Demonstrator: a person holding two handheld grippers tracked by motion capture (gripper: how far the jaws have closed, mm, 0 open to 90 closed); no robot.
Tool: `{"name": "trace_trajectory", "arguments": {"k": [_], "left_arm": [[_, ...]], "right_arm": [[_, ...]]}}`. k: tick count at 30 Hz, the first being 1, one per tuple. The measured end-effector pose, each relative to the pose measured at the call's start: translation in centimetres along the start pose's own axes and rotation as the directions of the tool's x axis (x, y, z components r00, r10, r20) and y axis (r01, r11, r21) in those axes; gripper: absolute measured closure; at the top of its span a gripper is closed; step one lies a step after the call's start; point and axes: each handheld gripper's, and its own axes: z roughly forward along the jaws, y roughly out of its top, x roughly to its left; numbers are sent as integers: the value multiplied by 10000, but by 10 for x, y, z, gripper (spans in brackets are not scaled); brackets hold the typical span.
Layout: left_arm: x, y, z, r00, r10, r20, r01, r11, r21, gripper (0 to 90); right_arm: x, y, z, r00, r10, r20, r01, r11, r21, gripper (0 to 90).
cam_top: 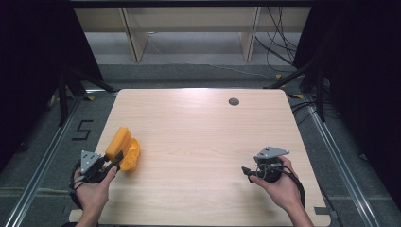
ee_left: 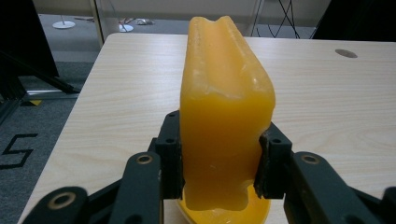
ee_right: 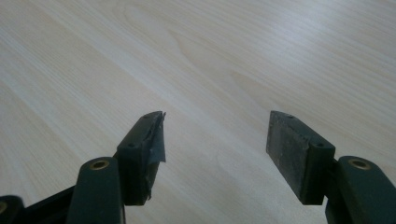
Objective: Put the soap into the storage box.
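The left tongs (ee_left: 219, 161) are clamped on an orange block (ee_left: 224, 116), which stands upright between their jaws over an orange dish (ee_left: 224, 215). The right tongs (ee_right: 217, 140) hang apart above bare table (ee_right: 210, 56).

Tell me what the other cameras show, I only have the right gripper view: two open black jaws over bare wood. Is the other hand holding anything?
Observer: Yes. The left hand-held gripper is shut on a tall orange block, one pad pressed on each side.
Operator: Is the block lifted off the table?
Observer: I cannot tell; the left gripper view shows a rounded orange piece right under the block, low over the table.
Operator: Where is it relative to me?
Observer: In the high view the block sits near the table's left edge, while your right hand-held gripper hangs near the right edge with bare wood between you.
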Motion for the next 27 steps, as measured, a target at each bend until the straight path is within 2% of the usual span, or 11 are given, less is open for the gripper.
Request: {"name": "trace_trajectory", "arguments": {"k": [14, 17, 19, 23, 27], "left_arm": [[-6, -3, 8, 9997, 150, -205, -144, 9995, 278, 603], [-6, -4, 10, 9997, 162, -202, -154, 9992, 378, 603], [-6, -5, 11, 9997, 172, -152, -165, 9990, 426, 603], [-6, -7, 13, 9997, 235, -74, -231, 9985, 500, 603], [-7, -8, 14, 9995, 264, -146, -254, 9976, 650, 602]], "right_arm": [[0, 0, 0, 10000, -50, -18, 50, 9999, 91, 376], [1, 1, 0, 9999, 80, -74, -79, 9999, 140, 375], [1, 1, 0, 9999, -70, -145, 72, 9999, 131, 375], [2, 1, -1, 9999, 100, -76, -99, 9999, 110, 375], [1, 1, 0, 9999, -152, -79, 153, 9998, 125, 375]]}}
